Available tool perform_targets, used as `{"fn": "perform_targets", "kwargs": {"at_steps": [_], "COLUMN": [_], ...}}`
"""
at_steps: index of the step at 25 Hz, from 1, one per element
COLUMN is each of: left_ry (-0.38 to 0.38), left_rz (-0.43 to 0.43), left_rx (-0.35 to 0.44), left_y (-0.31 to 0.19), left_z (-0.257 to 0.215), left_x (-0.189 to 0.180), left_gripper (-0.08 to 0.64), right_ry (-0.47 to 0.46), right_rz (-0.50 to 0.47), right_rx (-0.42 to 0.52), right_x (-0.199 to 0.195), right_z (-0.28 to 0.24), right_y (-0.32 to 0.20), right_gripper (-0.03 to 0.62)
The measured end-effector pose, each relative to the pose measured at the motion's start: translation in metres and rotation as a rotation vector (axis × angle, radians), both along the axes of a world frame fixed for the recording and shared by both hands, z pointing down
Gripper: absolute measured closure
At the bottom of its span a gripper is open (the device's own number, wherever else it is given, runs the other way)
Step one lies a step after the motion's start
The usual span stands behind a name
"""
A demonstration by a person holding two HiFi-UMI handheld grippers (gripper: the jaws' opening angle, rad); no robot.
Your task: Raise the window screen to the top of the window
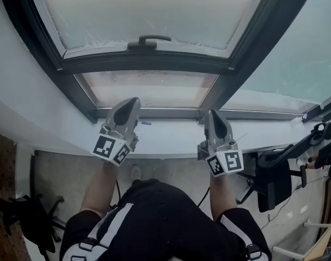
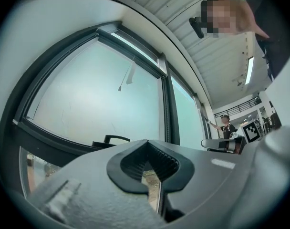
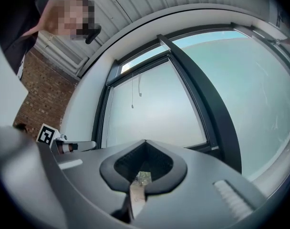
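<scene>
A small blue object (image 1: 146, 123) is seen lying on the white window sill (image 1: 171, 141). Below, a black office chair (image 1: 274, 185) is set on the grey floor (image 1: 67, 178).

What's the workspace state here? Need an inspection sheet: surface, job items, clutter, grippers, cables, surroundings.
Surface: white window sill, mostly bare.
Job's things: frosted window screen fills the upper window; black handle on its bottom rail, untouched; a clear strip of glass shows below it.
Clutter: small blue item on the sill, too small to identify.
Grippers: left gripper shut, empty; right gripper shut, empty; both hang over the sill, apart from the handle.
Cables: black cable hangs by the left forearm.
Surroundings: office chair at right, brick wall, another person along the windows.
</scene>
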State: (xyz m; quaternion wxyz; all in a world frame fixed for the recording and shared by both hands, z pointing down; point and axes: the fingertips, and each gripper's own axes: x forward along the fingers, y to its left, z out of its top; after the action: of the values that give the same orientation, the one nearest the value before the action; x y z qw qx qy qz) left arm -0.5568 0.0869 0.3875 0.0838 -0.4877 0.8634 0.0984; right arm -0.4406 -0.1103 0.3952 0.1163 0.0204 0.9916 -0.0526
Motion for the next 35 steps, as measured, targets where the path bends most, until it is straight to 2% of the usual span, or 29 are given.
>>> {"fn": "perform_targets", "kwargs": {"at_steps": [6, 11, 14, 19, 22, 25, 29, 35], "left_ry": [0.021, 0.034, 0.047, 0.08, 0.068, 0.064, 0.099, 0.131], "left_rz": [-0.08, -0.128, -0.144, -0.134, -0.126, -0.13, -0.147, -0.126], "left_rx": [-0.024, -0.034, -0.05, -0.05, -0.05, -0.038, -0.023, 0.003], "left_y": [0.004, 0.017, 0.032, 0.052, 0.063, 0.078, 0.104, 0.111], "left_z": [0.016, 0.024, 0.033, 0.044, 0.04, 0.036, 0.04, 0.045], "left_x": [0.052, 0.075, 0.086, 0.094, 0.097, 0.097, 0.093, 0.093], "left_gripper": [0.555, 0.555, 0.555, 0.555, 0.555, 0.555, 0.555, 0.555], "right_ry": [0.023, 0.04, 0.052, 0.073, 0.071, 0.082, 0.084, 0.081], "right_rz": [-0.048, -0.066, -0.063, -0.07, -0.084, -0.089, -0.093, -0.07], "right_rx": [-0.034, 0.02, -0.002, -0.029, -0.017, -0.048, -0.061, -0.077], "right_x": [0.036, 0.059, 0.077, 0.083, 0.079, 0.074, 0.072, 0.078], "right_z": [0.018, 0.028, 0.041, 0.051, 0.053, 0.057, 0.056, 0.054], "right_y": [-0.024, -0.018, -0.014, 0.003, 0.025, 0.039, 0.057, 0.058], "right_gripper": [0.586, 0.586, 0.586, 0.588, 0.588, 0.588, 0.588, 0.588]}}
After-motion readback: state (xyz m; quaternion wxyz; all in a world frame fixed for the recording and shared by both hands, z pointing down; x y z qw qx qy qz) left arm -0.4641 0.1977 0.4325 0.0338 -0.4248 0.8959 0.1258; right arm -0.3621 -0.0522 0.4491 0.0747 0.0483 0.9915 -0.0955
